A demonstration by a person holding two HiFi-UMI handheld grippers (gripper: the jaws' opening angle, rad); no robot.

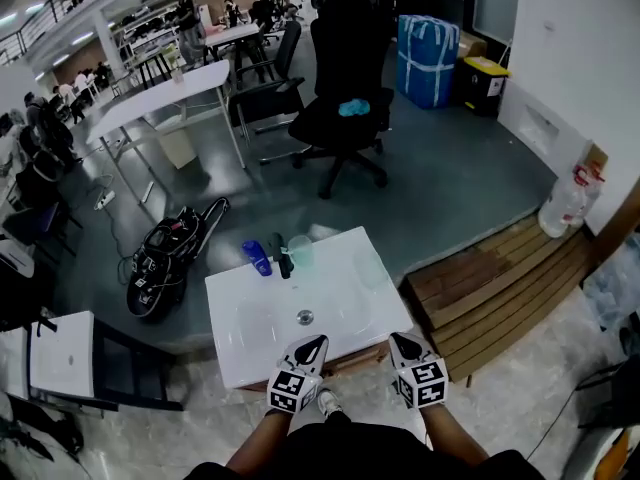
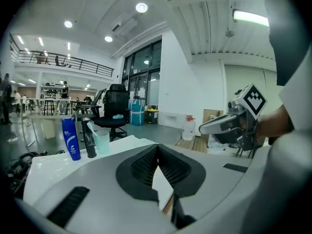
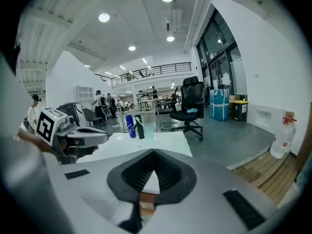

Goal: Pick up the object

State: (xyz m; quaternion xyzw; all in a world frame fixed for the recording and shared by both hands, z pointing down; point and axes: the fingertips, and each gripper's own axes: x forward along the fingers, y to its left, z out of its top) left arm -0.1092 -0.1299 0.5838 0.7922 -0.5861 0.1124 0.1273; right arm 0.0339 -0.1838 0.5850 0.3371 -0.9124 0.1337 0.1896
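Black bundle on the floor [image 1: 165, 258]: far left, lying well clear of the washbasin, with cables around it.
Washbasin [image 1: 235, 353]: white top right below us, with the drain [image 1: 305, 317] in the middle of the bowl.
Blue bottle [image 1: 258, 257]: upright on the far rim, left of centre, leftmost of three things in a row.
Black faucet [image 1: 283, 256]: just beside the bottle, on its right.
Translucent cup [image 1: 301, 251]: just right of the faucet and close against it. I can't tell whether they touch.
Left hand-held gripper [image 1: 316, 342]: over the near rim, nose pointing at the bowl. Its own view shows the jaw tips meeting with nothing between them. It is well short of the bottle and cup.
Right hand-held gripper [image 1: 398, 339]: level with the left one, near the right corner of the near rim, jaws closed tip to tip and empty.
Wooden platform [image 1: 500, 288]: on the floor to the right of the washbasin.
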